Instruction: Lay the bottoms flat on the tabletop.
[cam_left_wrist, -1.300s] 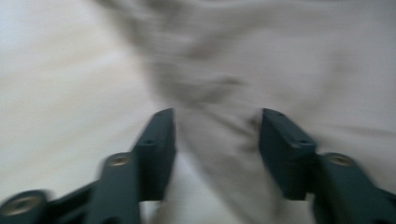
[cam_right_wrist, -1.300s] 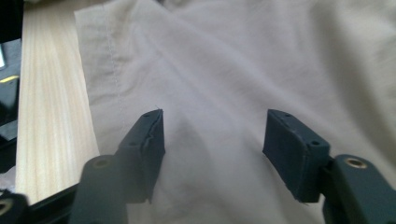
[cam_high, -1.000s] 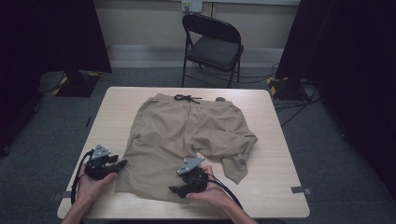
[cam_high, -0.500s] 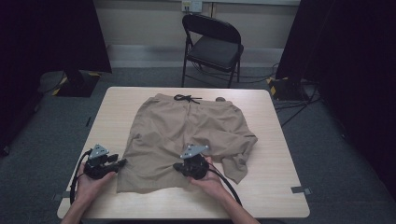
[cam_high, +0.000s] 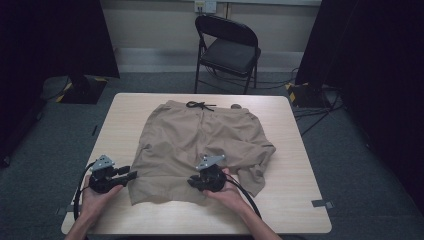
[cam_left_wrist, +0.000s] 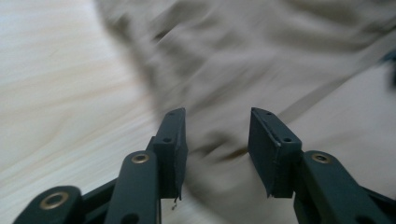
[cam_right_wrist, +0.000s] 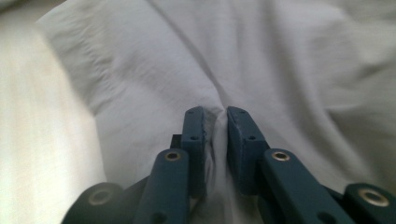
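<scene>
The right gripper (cam_right_wrist: 215, 122) has its two black jaws drawn close together on a raised pleat of pale fabric, pinched up between the pads; the jaws have just been opening a little from their tightest, yet the fold sits squeezed between them. In the high view this right gripper (cam_high: 194, 181) lies low over the near half of the shorts (cam_high: 200, 137), between the two legs, its jaws pointing toward the shorts' left leg. The right hand (cam_high: 226, 189) cups it from behind, and the forearm runs in from the near edge of the table (cam_high: 300, 200) at a slant, with the cable looping off beside the wrist.

The left gripper (cam_left_wrist: 215, 135) has its jaws standing clearly apart. The blurred hem of the shorts lies between and beyond them, and neither pad presses on the cloth. In the high view the left gripper (cam_high: 129, 174) sits just beside the outer edge of the shorts' left leg, jaws pointing level toward the fabric, grey plate on top. The left hand (cam_high: 97, 192) holds it from below and behind, with the forearm coming straight up from the near edge of the table.

The shorts are tan, spread flat across the middle of the table, waistband and dark drawstring (cam_high: 200, 105) at the far side and legs toward the person; the right leg is rumpled and folded over. Beyond the shorts' waistband, past the table, stands a black folding chair (cam_high: 227, 50).
</scene>
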